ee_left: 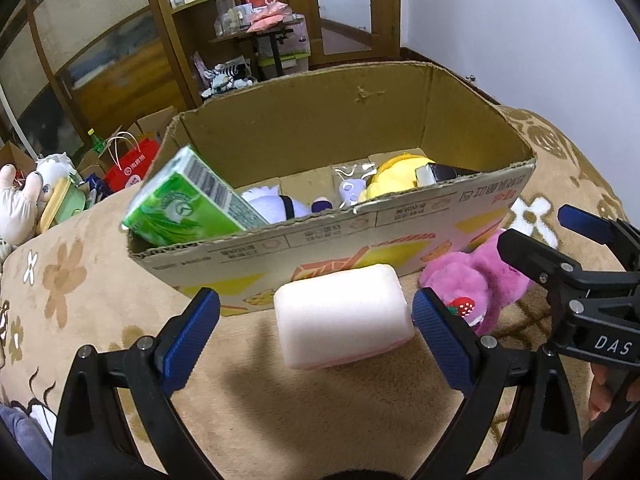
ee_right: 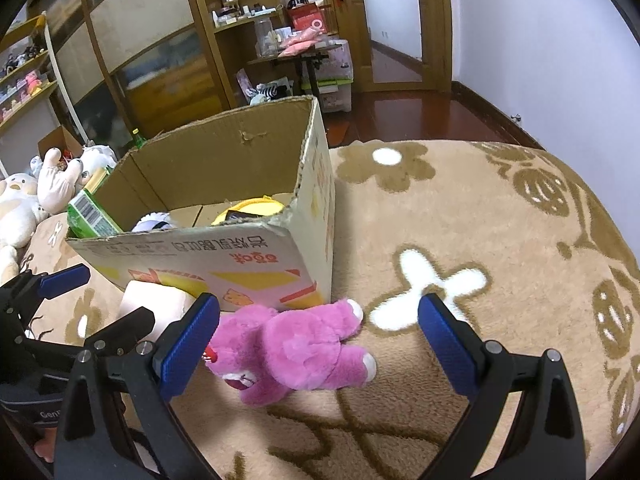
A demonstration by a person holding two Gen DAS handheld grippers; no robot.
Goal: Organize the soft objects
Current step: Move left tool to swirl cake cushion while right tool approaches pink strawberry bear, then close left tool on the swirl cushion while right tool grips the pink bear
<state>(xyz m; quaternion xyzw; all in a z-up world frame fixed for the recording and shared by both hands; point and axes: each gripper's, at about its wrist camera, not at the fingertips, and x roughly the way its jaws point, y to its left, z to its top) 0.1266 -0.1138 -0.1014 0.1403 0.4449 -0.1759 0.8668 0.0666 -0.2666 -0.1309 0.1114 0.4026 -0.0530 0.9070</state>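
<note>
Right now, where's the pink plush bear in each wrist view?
Left wrist: pink plush bear lies right of centre, on the carpet beside the white pack.
Right wrist: bear lies low centre, between the open fingers.
Shared landmark: cardboard box just behind it.

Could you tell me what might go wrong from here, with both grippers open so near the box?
The left gripper straddles the white foam block, which sits against the cardboard box; closing could catch the box wall. The right gripper is off-centre on the pink plush bear and crowds the left one, so they could collide.
</note>
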